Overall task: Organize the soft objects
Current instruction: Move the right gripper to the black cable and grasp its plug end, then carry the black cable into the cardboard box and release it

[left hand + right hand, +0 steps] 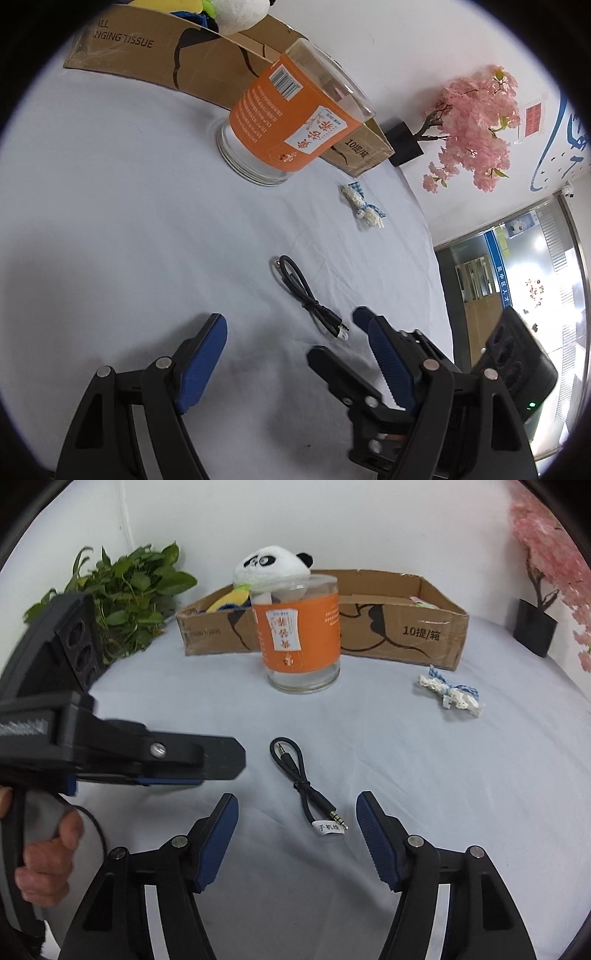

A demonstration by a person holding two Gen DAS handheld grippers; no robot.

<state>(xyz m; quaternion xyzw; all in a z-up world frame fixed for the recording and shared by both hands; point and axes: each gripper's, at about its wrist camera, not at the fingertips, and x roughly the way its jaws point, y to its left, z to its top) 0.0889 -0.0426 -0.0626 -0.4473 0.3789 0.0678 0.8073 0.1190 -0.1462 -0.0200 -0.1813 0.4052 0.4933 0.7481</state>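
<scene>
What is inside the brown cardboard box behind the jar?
A black-and-white panda plush sticks out of the brown cardboard box, beside yellow and blue soft pieces. The box walls and glass jar hide the rest.

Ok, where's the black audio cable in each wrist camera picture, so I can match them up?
Left wrist: black audio cable, centre, just ahead of the fingertips.
Right wrist: cable, low centre, between the fingertips.
Shared landmark: orange-labelled jar, beyond it in both.

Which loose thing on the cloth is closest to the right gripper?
The black cable, lying just ahead of the right gripper. The lace bow lies farther off, by the box.
</scene>
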